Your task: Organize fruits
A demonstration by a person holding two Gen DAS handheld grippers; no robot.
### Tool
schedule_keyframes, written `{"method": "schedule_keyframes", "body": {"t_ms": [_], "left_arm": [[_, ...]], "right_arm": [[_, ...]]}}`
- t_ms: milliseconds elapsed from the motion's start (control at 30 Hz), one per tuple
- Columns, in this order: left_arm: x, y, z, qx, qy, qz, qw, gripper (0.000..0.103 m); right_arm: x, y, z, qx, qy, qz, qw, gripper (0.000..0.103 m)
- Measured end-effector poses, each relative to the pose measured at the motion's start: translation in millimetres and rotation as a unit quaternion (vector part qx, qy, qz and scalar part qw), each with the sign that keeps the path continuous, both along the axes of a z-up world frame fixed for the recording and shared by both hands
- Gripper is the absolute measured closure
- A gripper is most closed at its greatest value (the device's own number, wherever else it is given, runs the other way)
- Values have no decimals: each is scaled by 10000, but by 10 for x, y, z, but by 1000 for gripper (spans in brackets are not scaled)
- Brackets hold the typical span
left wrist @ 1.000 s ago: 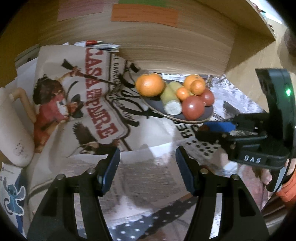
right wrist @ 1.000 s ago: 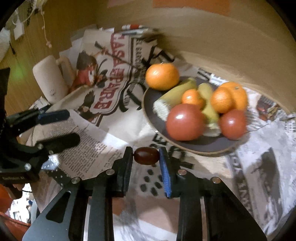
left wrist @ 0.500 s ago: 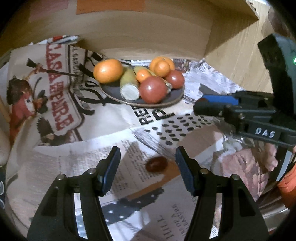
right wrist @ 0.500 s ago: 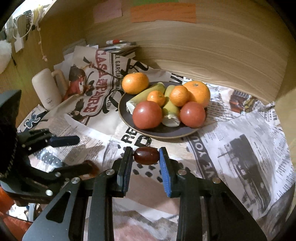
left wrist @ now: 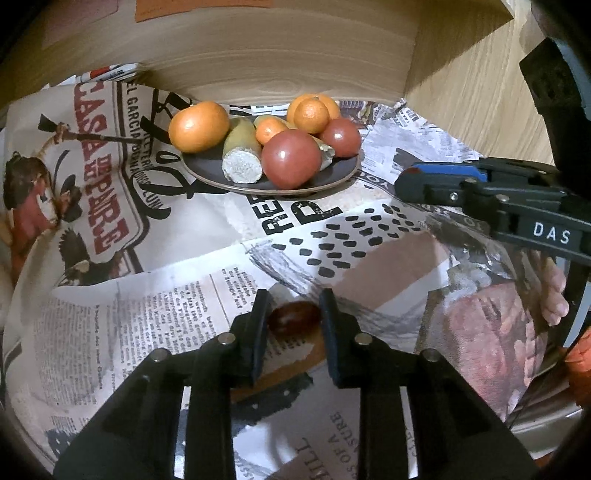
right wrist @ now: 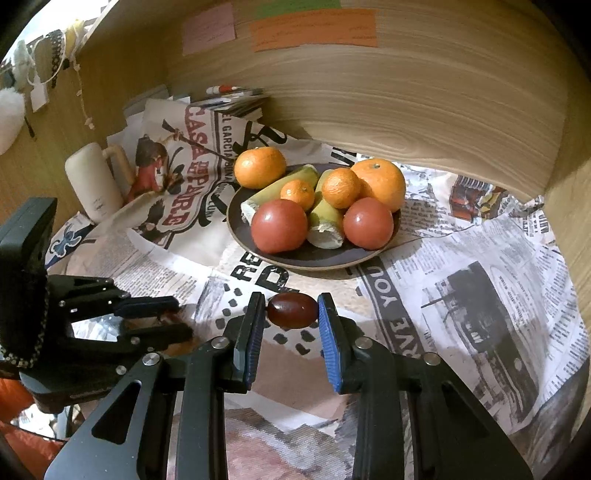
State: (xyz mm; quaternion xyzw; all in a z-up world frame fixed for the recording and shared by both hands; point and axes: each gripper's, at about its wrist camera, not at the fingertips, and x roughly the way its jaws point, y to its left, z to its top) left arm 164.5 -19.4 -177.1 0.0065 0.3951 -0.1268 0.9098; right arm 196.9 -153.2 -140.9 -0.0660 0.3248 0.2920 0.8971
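Date (right wrist: 292, 310) lies crosswise between right hand-held gripper (right wrist: 291, 321) fingers.

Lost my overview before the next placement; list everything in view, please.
plate: 1, dark, on the newspaper near the wooden back wall
oranges: 4, orange, three on the plate, one at its left edge
tomatoes: 2, red, at the plate's front
cut stalks: 2, yellow-green, on the plate
first dark red fruit: 1, gripped in front of the plate
second dark red fruit: 1, on the newspaper
newspaper: several sheets, printed, covering the surface
mug: 1, cream, far left
sticky notes: 3, pink, orange, green, on the back wall
right gripper: shut on the first dark red fruit
left gripper: closed around the second dark red fruit, apparently touching both ends
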Motion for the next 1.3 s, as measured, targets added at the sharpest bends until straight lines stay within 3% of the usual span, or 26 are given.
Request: {"method": "schedule_keyframes", "body": {"t_ms": [600,967,1300], "left_arm": [[421,227,558,66,-680,435,9967,76],[840,220,636,59,-686,515,9963,76],[1182,195,524,35,-482,513,9975,76]], "right_arm": [[263,-31,224,178,-239,-35,9995,76],[482,23,260,132,-276,1,9995,76],[680,80,269,30,-319,46,9995,76]]}}
